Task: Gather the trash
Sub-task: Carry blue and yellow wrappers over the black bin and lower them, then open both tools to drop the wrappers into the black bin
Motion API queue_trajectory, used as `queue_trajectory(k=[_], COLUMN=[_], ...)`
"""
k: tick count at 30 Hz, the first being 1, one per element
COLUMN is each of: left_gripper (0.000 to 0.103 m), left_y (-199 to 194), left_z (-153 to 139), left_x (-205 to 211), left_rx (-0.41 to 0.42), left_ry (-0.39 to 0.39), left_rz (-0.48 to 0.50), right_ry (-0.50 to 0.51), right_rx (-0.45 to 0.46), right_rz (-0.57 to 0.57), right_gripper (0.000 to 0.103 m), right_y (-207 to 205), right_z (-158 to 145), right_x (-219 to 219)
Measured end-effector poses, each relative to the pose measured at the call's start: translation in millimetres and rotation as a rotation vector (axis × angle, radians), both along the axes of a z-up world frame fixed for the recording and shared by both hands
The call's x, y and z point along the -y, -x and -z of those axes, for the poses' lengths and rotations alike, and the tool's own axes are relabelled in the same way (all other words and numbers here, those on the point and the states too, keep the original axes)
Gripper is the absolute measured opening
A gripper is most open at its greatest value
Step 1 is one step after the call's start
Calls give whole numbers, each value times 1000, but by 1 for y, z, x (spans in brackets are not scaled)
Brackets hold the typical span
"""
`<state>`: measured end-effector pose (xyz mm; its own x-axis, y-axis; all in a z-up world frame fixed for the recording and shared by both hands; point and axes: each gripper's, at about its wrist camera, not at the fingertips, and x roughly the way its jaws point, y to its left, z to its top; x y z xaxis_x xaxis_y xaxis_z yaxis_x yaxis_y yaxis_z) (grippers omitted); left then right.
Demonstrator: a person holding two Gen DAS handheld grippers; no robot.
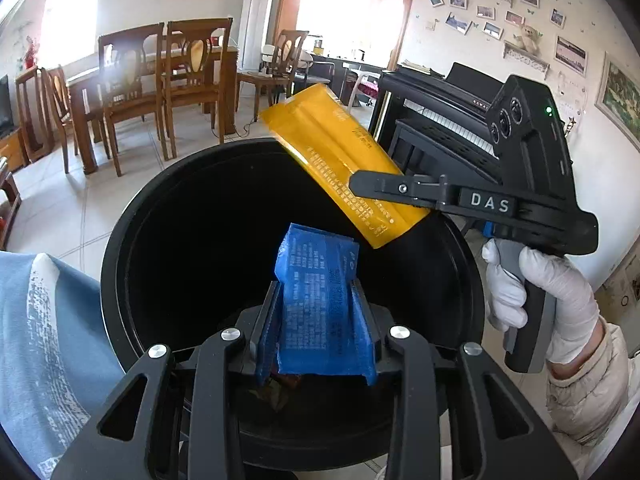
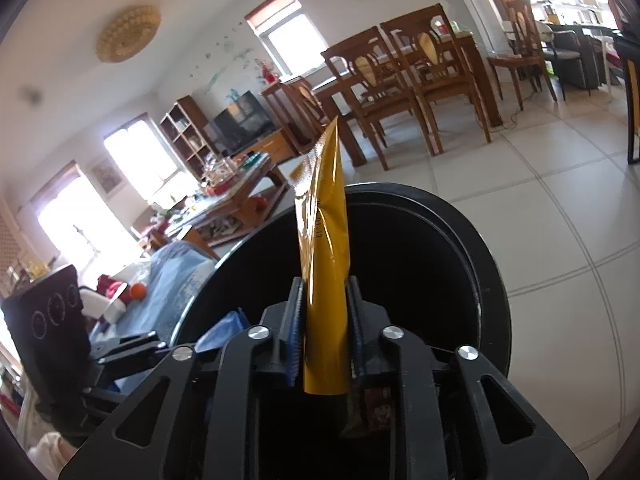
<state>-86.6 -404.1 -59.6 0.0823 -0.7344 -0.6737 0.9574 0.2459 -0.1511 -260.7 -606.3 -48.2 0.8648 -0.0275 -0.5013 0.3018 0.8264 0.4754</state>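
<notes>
A round black bin (image 1: 116, 240) opens below both grippers. My left gripper (image 1: 316, 284) hangs over the bin's near rim, shut on a blue wrapper (image 1: 320, 312) that bends into a trough between the pads. From the right, held by a white-gloved hand (image 1: 540, 280), my right gripper (image 1: 360, 186) reaches over the far right rim. A yellow wrapper (image 1: 336, 152) stands tilted between its fingers. In the right wrist view the yellow wrapper (image 2: 324, 220) rises upright between the pads of the right gripper (image 2: 325, 284), which stand slightly apart from it, above the bin (image 2: 460, 224).
Dark scraps (image 1: 280, 388) lie at the bin's bottom. Blue fabric (image 1: 36, 340) is close on the bin's left. A black piano (image 1: 440, 120) stands behind the right gripper. A wooden dining table with chairs (image 1: 160, 80) is farther off on the tiled floor (image 2: 560, 220).
</notes>
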Motion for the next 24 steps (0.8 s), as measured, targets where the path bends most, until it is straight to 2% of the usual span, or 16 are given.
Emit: queue_trajectory(k=[2,4,5,6,7,9,11,13,17,24], left_gripper=[37,56,71,79,80,91,97,98,98,98], left_y=[1,2,3,5,6,9,13,17,21,21], left_z=[0,-2,-2,-5,-6,-8,-9,-11,-10,-13], left_x=[0,-1,-2,-4,-5,-5,-5,-6,-8,-12], left_rx=[14,32,44,62,73,95,124,156,181,192], left_ry=[-4,-3,3,15,22,23,21,25,24,38], left_rz=[-4,-12,-15,-18,-19,-15,-16,-15,-15,-21], right_ry=[4,12,15,19,20,16,12,10,9,-9], right_rx=[8,23,27,30,34,47,58,61,68,69], right_rz=[-4,-8,-6,1,6,6,5,8,12,15], right_gripper=[34,48,53,61,64,64,64,73,77,91], right_y=[0,0,2,3,3,4,5,5,5,1], right_z=[-2,-5,-7,-9,-10,-12,-13,-15,-18,-22], right_x=[-2,-4,-6,-8,-8,-9,-9,-10,-14,-20])
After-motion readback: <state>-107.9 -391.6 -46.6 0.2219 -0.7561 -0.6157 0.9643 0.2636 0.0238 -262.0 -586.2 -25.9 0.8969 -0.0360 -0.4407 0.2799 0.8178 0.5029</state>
